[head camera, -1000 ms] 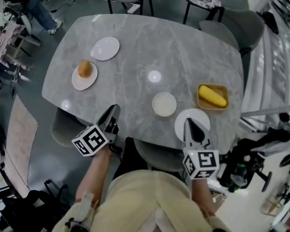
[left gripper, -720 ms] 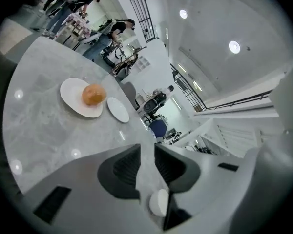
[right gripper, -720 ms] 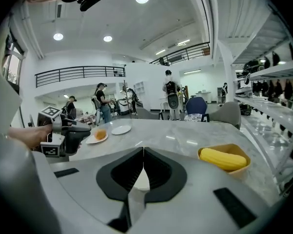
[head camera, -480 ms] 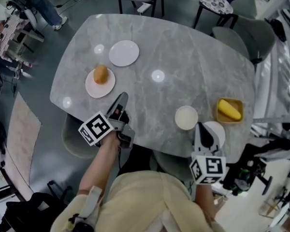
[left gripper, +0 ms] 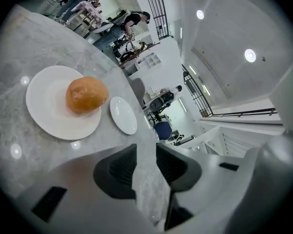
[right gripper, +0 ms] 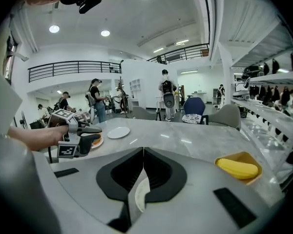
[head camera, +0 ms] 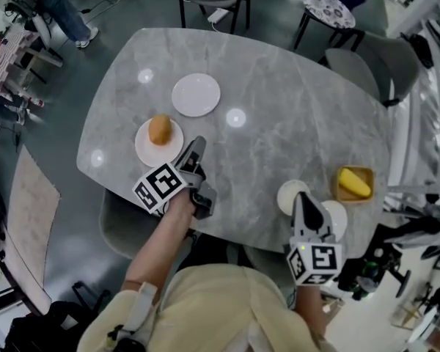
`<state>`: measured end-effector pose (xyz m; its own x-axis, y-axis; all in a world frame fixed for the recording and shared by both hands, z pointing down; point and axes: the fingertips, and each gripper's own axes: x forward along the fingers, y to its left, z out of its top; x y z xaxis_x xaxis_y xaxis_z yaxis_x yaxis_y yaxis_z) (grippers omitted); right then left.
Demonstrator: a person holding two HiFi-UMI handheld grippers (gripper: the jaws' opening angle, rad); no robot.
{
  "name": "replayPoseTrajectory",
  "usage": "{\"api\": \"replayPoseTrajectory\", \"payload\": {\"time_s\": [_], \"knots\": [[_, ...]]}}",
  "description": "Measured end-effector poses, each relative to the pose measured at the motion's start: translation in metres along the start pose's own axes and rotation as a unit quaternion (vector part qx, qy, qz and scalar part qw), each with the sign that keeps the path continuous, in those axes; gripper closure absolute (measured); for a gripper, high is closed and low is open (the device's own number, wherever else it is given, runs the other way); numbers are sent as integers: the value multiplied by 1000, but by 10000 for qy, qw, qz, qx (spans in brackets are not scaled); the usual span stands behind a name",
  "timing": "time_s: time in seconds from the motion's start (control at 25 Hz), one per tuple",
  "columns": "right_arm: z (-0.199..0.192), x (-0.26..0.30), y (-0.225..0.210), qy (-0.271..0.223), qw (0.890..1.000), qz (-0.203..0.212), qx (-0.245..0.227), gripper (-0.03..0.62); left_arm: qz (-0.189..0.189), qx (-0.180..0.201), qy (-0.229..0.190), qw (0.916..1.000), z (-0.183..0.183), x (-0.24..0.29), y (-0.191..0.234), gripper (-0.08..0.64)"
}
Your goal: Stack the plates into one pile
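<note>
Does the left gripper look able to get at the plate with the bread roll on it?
Probably yes. The left gripper sits just beside that plate, with only bare table between them. Its jaws are opening, with nothing between them.

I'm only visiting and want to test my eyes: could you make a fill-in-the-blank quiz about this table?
The bread roll sits on a white ____. The table holds ____ white plates. The yellow food in its tray lies nearer the ____ gripper.
Missing words: plate; four; right.
</note>
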<state>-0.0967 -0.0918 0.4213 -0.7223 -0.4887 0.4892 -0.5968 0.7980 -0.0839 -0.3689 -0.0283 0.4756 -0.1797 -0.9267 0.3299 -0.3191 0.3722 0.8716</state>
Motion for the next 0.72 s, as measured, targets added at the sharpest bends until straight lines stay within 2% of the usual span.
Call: {"api": "replayPoseTrajectory", "payload": {"time_s": [0.24, 0.52, 0.72], "knots": [[5, 13, 12, 109, 9999, -32, -65, 589, 145, -122, -58, 9998, 20, 32, 13, 442], [3, 22, 7, 301, 9993, -224, -31, 589, 493, -939, -255, 9940, 32, 60, 37, 428], [8, 31, 3, 375, 9988, -310, -20, 589, 611, -1175, -366, 9905, 40, 73, 50, 428]]}}
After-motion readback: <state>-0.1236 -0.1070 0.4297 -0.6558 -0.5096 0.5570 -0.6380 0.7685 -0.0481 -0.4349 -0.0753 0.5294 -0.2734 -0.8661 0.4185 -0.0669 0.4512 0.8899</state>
